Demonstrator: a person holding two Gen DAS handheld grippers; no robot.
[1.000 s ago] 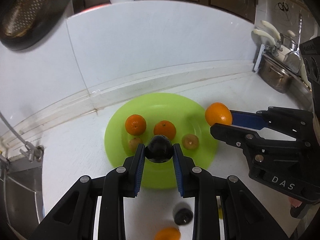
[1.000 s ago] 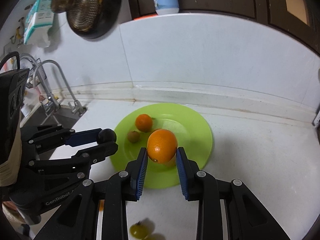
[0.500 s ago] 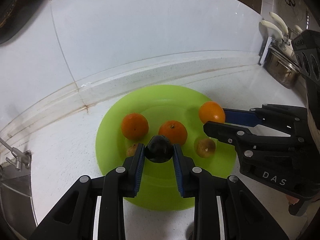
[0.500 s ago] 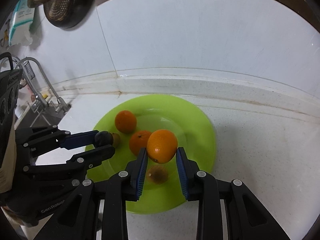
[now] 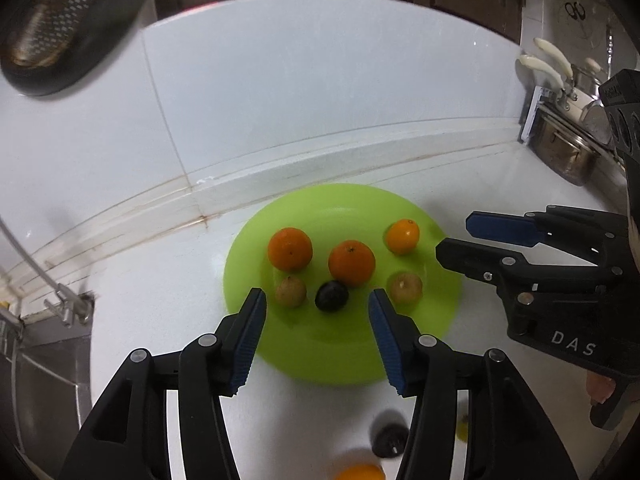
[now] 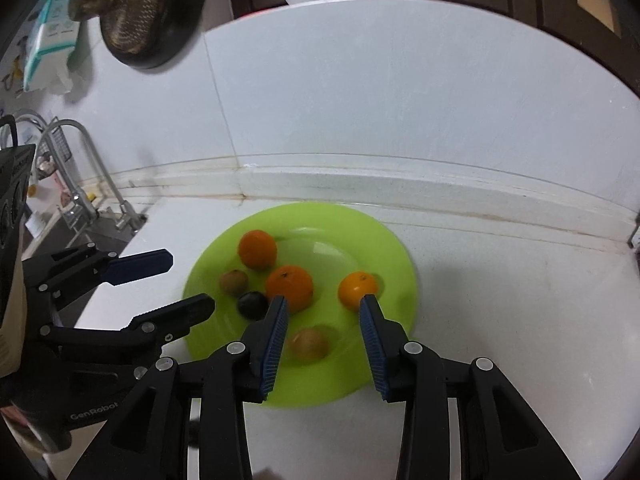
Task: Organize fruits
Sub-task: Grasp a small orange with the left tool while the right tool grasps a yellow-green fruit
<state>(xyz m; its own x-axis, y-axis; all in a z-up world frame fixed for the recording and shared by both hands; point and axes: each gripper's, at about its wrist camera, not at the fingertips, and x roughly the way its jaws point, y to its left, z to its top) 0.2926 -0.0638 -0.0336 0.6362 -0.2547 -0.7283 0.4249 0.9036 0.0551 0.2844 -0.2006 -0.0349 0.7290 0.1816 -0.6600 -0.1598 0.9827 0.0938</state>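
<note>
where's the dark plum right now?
The dark plum lies on the green plate, ahead of the open left gripper in the left wrist view, between a small brown fruit on its left and an orange behind-right.

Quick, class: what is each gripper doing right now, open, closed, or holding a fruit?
Left gripper: open, holding nothing; the dark fruit lies on the plate.
Right gripper: open, holding nothing; the small orange lies on the plate.
</note>
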